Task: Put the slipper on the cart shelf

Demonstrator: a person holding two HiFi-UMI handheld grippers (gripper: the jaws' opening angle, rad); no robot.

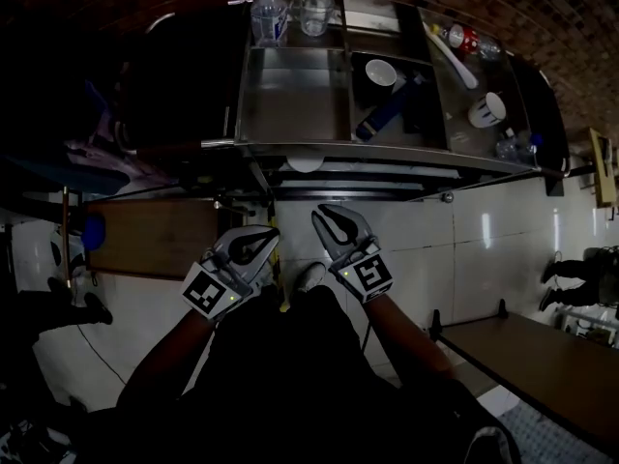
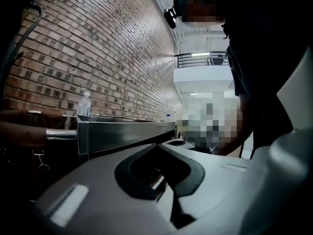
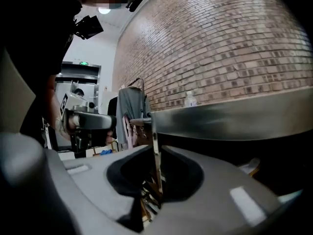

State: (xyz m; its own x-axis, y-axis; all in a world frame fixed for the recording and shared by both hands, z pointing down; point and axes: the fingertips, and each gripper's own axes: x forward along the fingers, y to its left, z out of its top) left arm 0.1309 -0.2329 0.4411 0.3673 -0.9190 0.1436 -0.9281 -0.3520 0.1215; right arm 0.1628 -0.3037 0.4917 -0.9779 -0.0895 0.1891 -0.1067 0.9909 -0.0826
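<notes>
In the head view, a steel cart (image 1: 290,95) stands against a brick wall, and its top tray is divided into compartments. A water bottle (image 1: 269,15) and a glass cup (image 1: 314,13) stand at the back, a white bowl (image 1: 380,72) is in a dark middle compartment, and a white cup (image 1: 486,110) is more to the right. Just under the front rim of the tray, a pale rounded thing (image 1: 305,162) lies on the lower shelf. It seems to be the slipper, but only a small part of it shows. The left gripper (image 1: 275,231) and the right gripper (image 1: 325,214) are held side by side above the tiled floor, near the cart but apart from it, and both point toward it. In the left gripper view, the jaw tips meet and the oval space behind them has nothing in it. The steel edge of the cart is beyond them, with the bottle on top. In the right gripper view, the jaws are narrow, almost together, with only a thin slit between the tips, and they hold nothing. A metal post of the cart shows through this slit, farther away. Under the cart top, at the right, a pale shape (image 3: 252,166) rests in the dark, but I cannot tell what it is.
</notes>
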